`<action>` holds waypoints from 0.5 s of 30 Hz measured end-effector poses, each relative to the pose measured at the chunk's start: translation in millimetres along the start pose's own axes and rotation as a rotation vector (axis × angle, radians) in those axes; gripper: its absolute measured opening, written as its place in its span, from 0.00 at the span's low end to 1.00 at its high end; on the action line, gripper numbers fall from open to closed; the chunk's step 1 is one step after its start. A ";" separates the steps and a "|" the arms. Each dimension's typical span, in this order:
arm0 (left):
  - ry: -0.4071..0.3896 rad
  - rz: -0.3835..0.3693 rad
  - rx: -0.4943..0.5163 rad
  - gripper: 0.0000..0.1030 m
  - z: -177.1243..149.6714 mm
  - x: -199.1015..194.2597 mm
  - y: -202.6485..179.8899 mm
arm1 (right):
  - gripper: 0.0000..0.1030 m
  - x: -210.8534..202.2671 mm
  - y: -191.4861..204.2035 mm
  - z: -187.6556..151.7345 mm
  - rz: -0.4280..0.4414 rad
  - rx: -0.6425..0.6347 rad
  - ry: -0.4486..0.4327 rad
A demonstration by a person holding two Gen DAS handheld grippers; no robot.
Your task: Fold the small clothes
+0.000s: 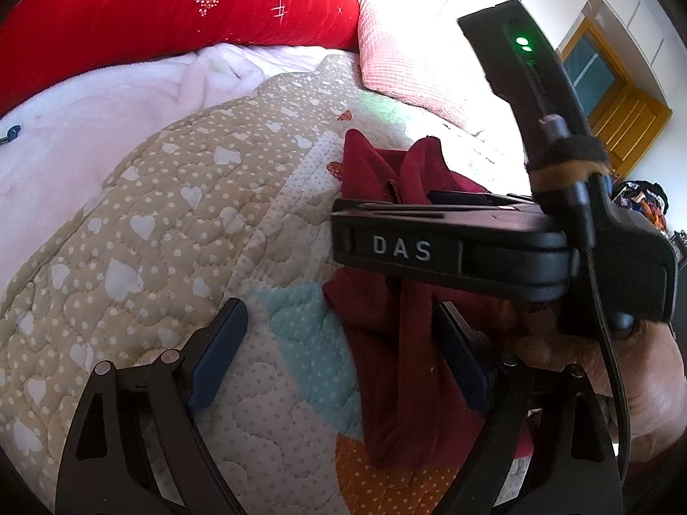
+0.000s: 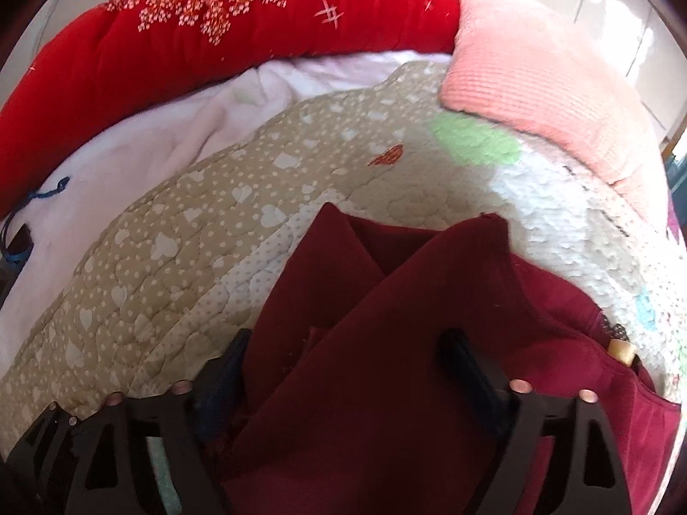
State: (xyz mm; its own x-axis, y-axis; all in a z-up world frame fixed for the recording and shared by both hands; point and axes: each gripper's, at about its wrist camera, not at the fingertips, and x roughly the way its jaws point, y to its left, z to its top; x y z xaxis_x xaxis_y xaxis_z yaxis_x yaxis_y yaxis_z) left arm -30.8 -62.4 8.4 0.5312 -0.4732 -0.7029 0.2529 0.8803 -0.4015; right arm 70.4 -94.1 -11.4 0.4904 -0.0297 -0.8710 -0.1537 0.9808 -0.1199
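Closest to you in the right wrist view, your right gripper (image 2: 343, 369) has its two dark fingers spread wide apart, with the dark red knit garment (image 2: 386, 343) bunched between and beneath them; nothing is pinched yet, though whether the pads touch the cloth is hard to tell. In the left wrist view your left gripper (image 1: 339, 343) is also spread wide, one blue-padded finger over the bare quilt and the other at the garment's long left edge, gripping nothing. The garment lies on the heart-patterned quilted bedspread (image 2: 180, 231), two pointed flaps standing up at its far end, so you appear to be mid-fold, between grasps: the piece looks partly gathered rather than flat. Your next move likely calls for closing one pair of tongs on a clear edge or corner, not a thick bunch, then carrying it across while the other side holds the cloth steady. Beyond the garment lie a white fleece blanket (image 2: 141, 146), a ribbed pink cushion (image 2: 536, 73), and farthest back a red embroidered pillow (image 2: 214, 56). Only the left view shows the right tool's black body marked DAS (image 1: 429, 253) lying across the garment, your hand (image 1: 644, 386) beneath it, and a wooden door (image 1: 618, 103) behind; only the right view shows a small pale tag (image 2: 620, 349) at the garment's right edge.
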 end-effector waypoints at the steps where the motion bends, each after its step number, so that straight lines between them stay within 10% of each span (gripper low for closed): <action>1: 0.001 0.003 0.004 0.87 0.1 0.5 -0.6 | 0.77 -1.9 -0.9 -1.7 0.001 0.000 -0.009; 15: 0.001 0.008 0.011 0.87 -0.5 2.3 -2.3 | 0.77 -1.8 -6.6 -8.1 0.036 0.017 -0.056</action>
State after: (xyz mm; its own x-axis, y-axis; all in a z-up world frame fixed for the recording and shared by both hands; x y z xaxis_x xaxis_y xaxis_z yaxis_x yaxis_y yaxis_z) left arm -30.5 -65.5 7.4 0.5325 -0.4662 -0.7064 0.2572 0.8843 -0.3897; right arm 63.7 -102.1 -12.9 0.5318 0.0162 -0.8467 -0.1578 0.9842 -0.0802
